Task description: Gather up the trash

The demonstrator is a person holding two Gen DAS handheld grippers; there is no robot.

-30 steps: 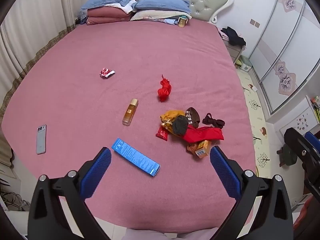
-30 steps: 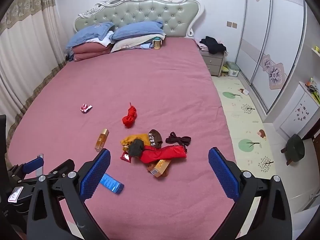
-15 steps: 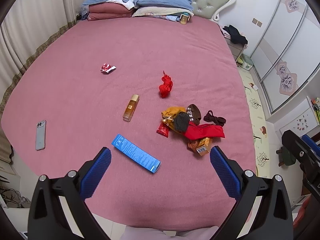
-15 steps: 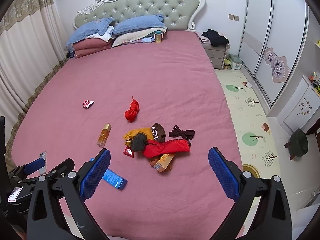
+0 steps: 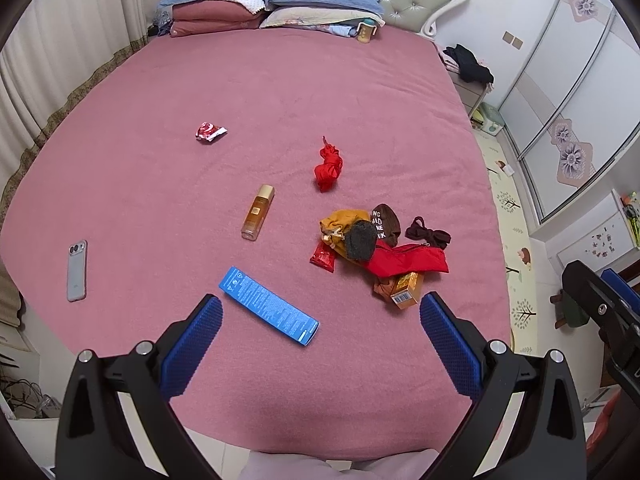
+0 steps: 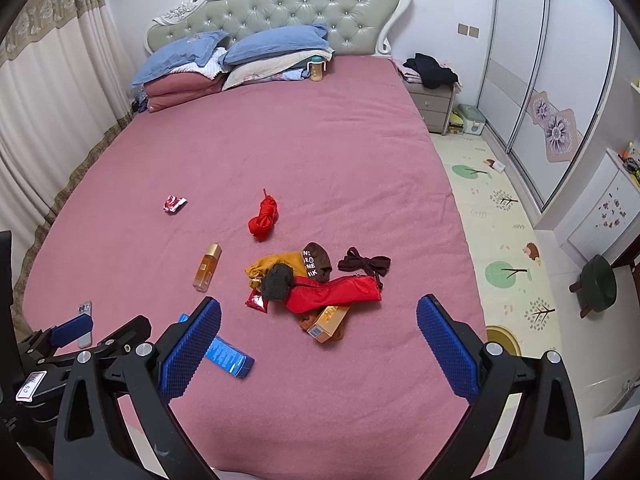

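On the pink bed [image 5: 280, 92] lie a crumpled red-white wrapper [image 5: 209, 132] [image 6: 174, 203], a blue box [image 5: 269, 305] [image 6: 228, 356], an orange box [image 5: 406, 290] [image 6: 330, 322] and a small red packet [image 5: 323, 257] [image 6: 257, 301]. My left gripper [image 5: 320, 316] is open and empty, above the bed's near edge, with the blue box between its fingers. My right gripper [image 6: 318, 320] is open and empty, hovering before the pile of clothes.
A pile holds a red pouch [image 5: 408, 260], yellow cloth [image 5: 340, 224], brown sock [image 5: 386, 220] and dark strap [image 5: 428, 234]. A red bundle [image 5: 328, 168], amber bottle [image 5: 258, 218] and phone [image 5: 77, 270] lie apart. Pillows [image 5: 272, 0] are at the headboard; a stool [image 6: 598, 284] stands on the floor.
Both grippers have moved forward and a little lower toward the bed; the objects look larger and nearer. Nothing on the bed has moved.
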